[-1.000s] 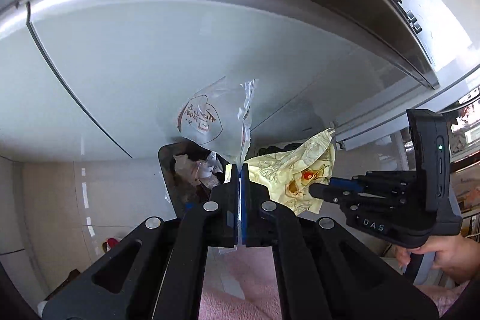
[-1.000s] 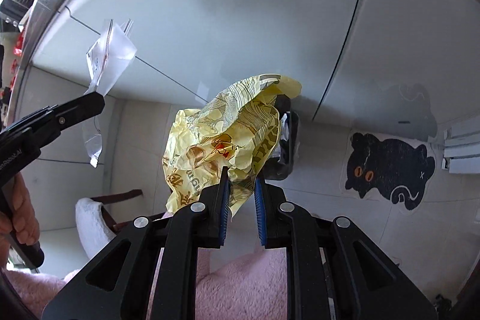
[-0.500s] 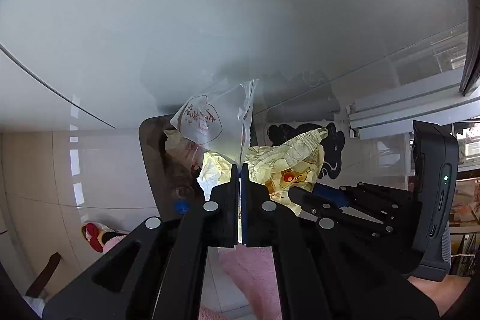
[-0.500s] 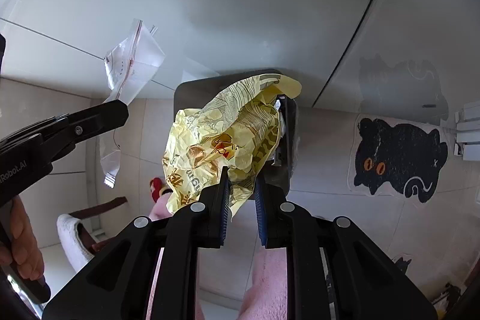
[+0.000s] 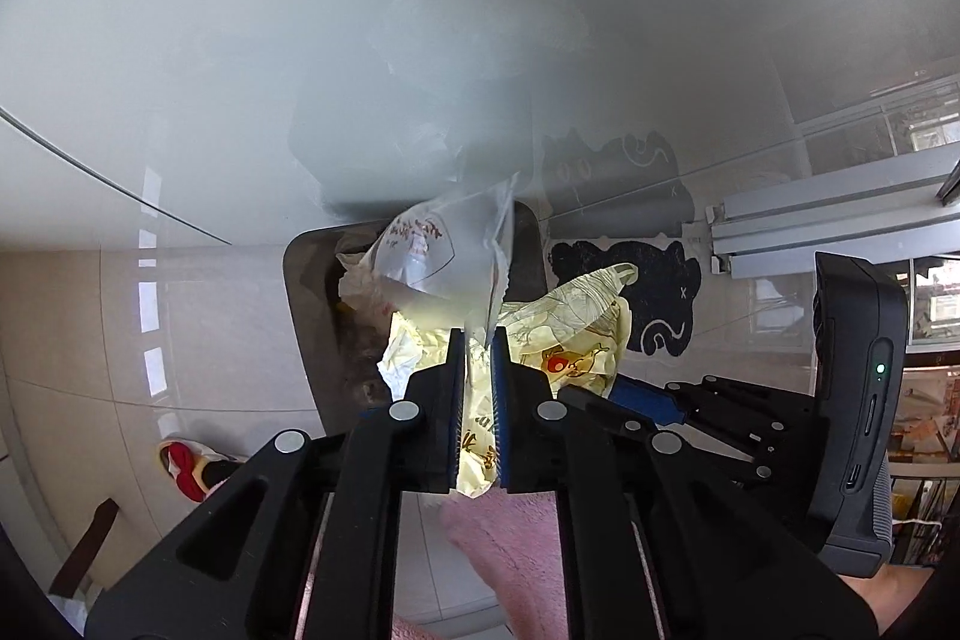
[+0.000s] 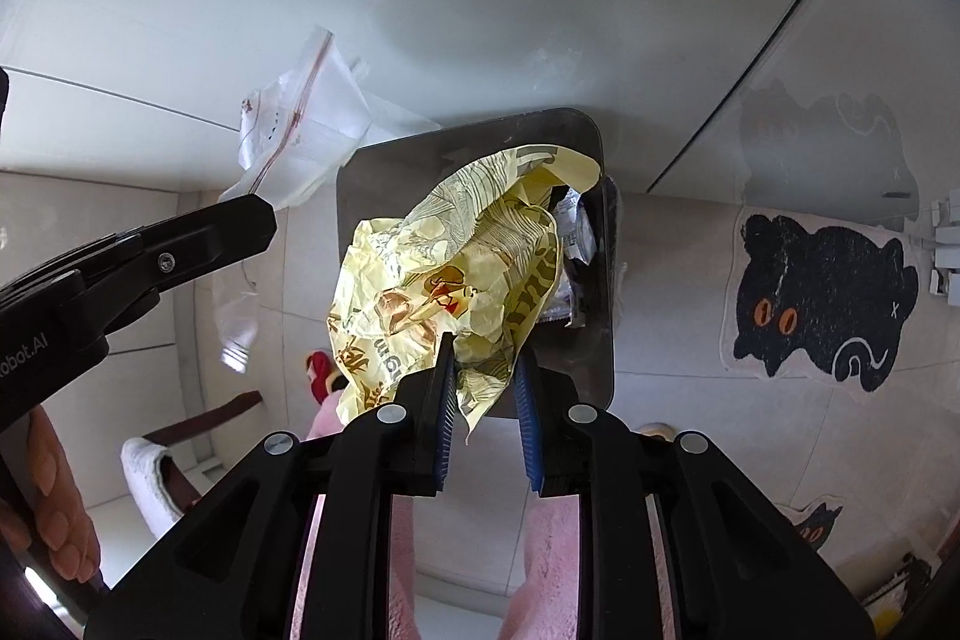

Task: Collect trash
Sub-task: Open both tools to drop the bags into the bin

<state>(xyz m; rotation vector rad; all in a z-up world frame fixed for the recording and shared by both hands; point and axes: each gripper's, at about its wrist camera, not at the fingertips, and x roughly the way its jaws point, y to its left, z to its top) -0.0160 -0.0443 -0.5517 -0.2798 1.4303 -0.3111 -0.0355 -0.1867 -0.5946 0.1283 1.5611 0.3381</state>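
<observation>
So both grippers hang right over the open bin (image 6: 591, 280) for the drop: left gripper (image 5: 478, 340) loosening off the clear bag (image 5: 441, 244), right gripper (image 6: 483, 349) spreading off the yellow wrapper (image 6: 456, 274).

Bin (image 6: 474, 160) mouth blocked by wrapper (image 6: 456, 268)

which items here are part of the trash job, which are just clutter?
Job:
- yellow wrapper, between the right tool's opening jaws
- clear bag, at the left tool's opening jaws
- bin below both, trash already inside

Clutter:
- cat mat
- red shoe
- white slipper
</observation>
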